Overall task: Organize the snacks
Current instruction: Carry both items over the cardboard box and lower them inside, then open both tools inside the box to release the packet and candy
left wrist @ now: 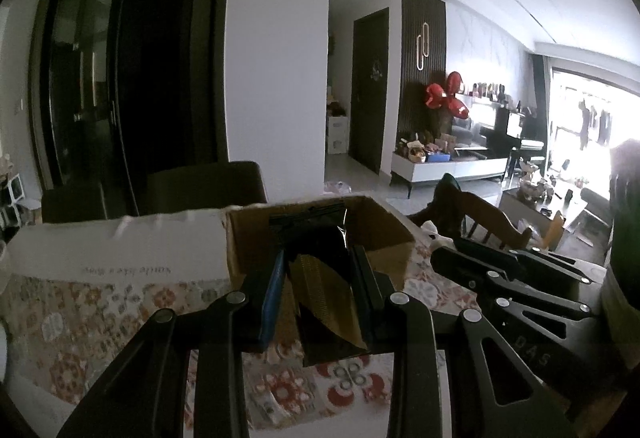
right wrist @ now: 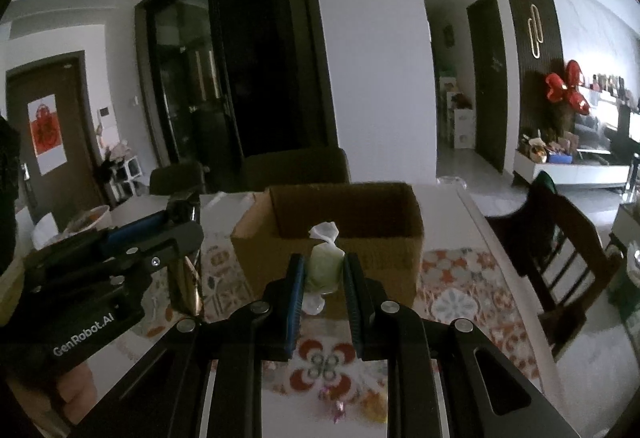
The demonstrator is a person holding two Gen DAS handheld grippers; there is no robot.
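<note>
**Operator:** What do I hold, and where is it?

**Guide:** Your left gripper (left wrist: 320, 278) has its jaws closed on a black-and-gold snack pouch (left wrist: 320, 294). It hangs above the bench (left wrist: 80, 310), just in front of the open cardboard box (left wrist: 384, 230). Your right gripper (right wrist: 322, 278) has its jaws clamped on a small pale-green wrapped sweet (right wrist: 324, 264), likewise raised in front of that box (right wrist: 280, 258).

**Operator:** How do they handle?

**Guide:** Judge the pouch as light, thin and slippery. Its foil face will likely flex and slide between the pads. Keep your hold across the flat body, near the middle, not on the sealed edge. Judge the sweet as light and firm at its core, with a loose twisted wrapper on top. Grip the body, as you do now; the twisted end would probably pull free.

**Operator:** Anything else to collect?

**Guide:** A few small wrapped sweets (right wrist: 340, 406) lie on the patterned cloth (right wrist: 460, 302) below your right gripper.
</note>
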